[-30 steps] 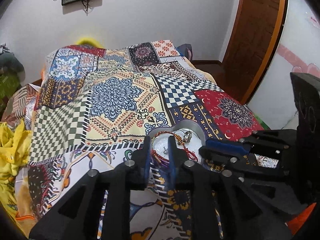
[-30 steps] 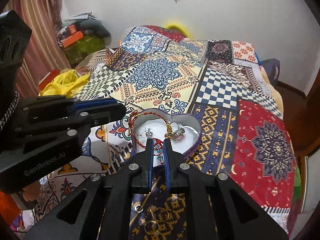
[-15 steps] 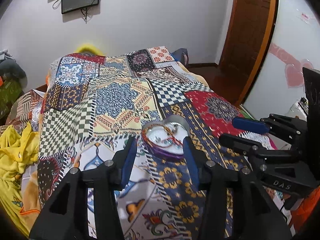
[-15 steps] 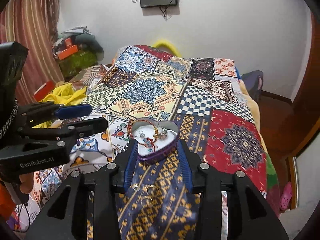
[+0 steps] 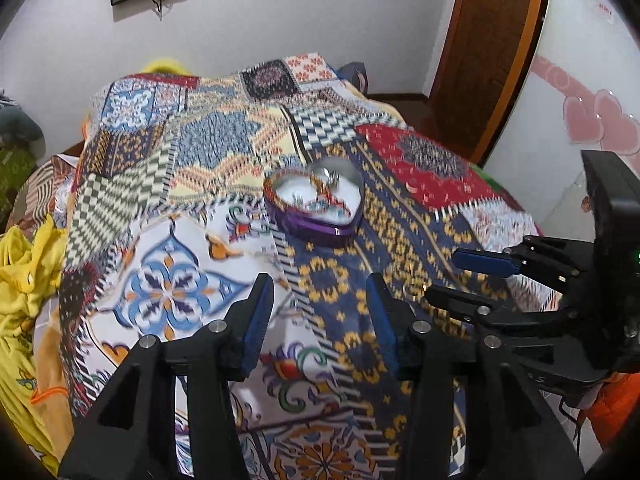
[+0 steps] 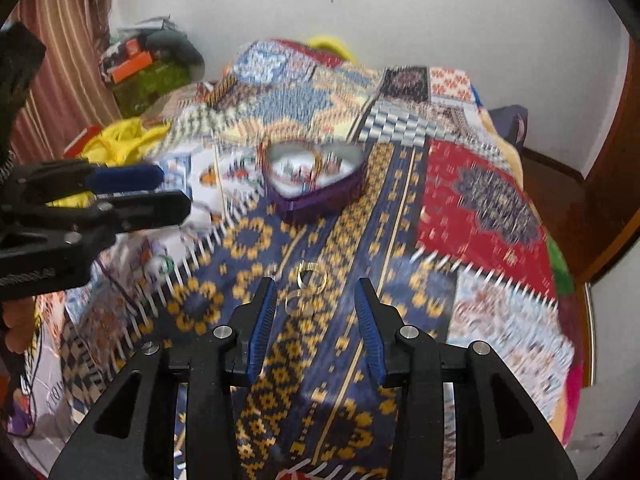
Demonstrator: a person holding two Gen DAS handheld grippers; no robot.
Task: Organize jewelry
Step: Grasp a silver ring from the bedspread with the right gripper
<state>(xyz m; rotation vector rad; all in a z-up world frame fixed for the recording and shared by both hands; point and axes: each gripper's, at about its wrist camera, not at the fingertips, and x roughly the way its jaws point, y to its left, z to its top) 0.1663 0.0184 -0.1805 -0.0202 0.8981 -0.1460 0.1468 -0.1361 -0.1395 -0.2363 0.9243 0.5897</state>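
Both grippers over a patterned bedspread [image 5: 208, 148].
Left gripper [image 5: 320, 300] and right gripper [image 6: 316, 300]: fingers spread wide, empty; heart-shaped tin [image 6: 320, 196] of jewelry ahead; gold rings [image 6: 306, 292] nearer.

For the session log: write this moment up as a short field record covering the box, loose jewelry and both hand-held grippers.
surface: patchwork bedspread
box: purple heart-shaped tin, lid off, on the bedspread
box contents: red cord bracelet and small silver pieces, blurred
loose jewelry: gold rings on the bedspread, nearer than the tin
left hand-held gripper: open, holding nothing
right hand-held gripper: open, above the rings, holding nothing
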